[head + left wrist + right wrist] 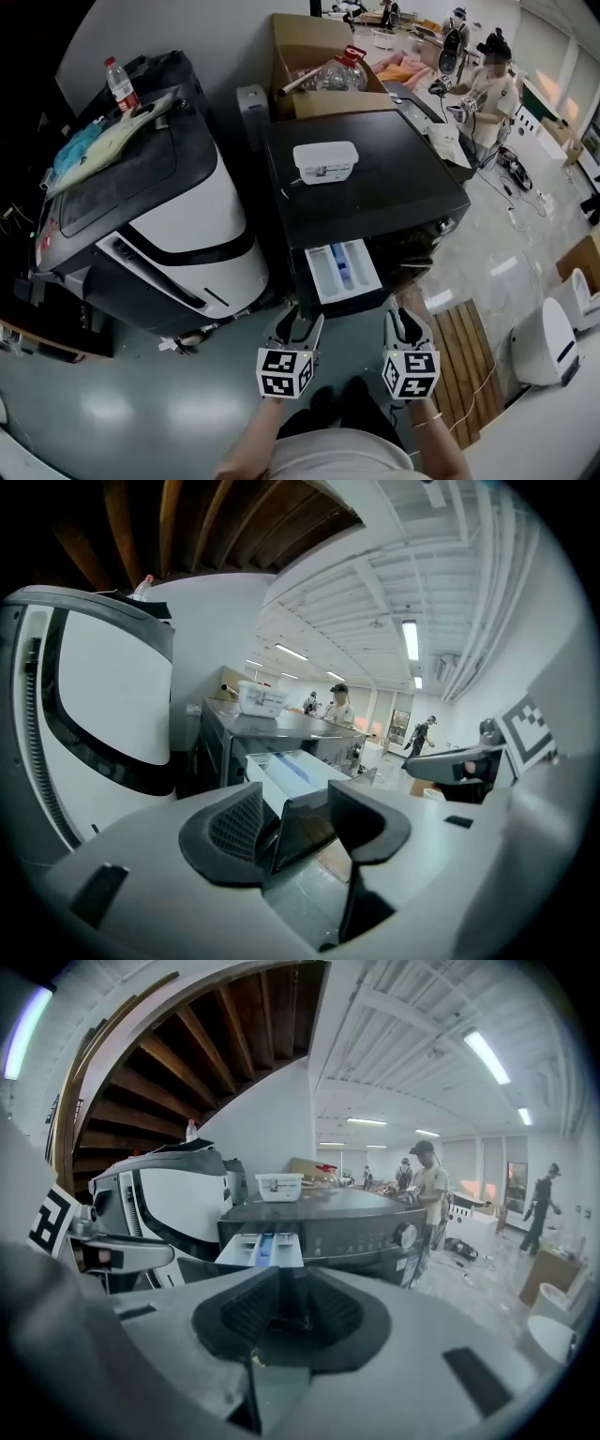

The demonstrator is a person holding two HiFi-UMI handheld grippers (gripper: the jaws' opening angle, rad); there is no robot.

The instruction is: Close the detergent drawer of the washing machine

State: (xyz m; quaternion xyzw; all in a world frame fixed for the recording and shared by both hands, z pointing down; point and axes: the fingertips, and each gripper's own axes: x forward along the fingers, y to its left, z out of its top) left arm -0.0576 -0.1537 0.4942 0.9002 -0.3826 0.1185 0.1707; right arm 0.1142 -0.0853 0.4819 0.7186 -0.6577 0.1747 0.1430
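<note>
Your left gripper point(300, 324) hangs low in front of the washing machine point(367, 183), just below the front edge of the detergent drawer point(343, 270) and not touching it. Its fingers point(234, 825) are released and stand moderately apart; only bare floor point(141, 412) shows through the gap, so they hold nothing.

Your right gripper point(405, 321) hovers beside the left one, a little to the right of the drawer's corner and apart from it. Its fingers point(248, 1314) are clenched pad against pad, with nothing between them.

The detergent drawer is pulled well out from the upper left of the machine's dark front. It is white inside, with a blue insert down the middle. In the right gripper view it sits left of the control panel and dial. A white lidded plastic container point(325, 160) rests on the machine's flat black top. To your left stands a second, white-and-black machine point(192, 230), with a water bottle point(120, 84) upright on its lid.
</note>
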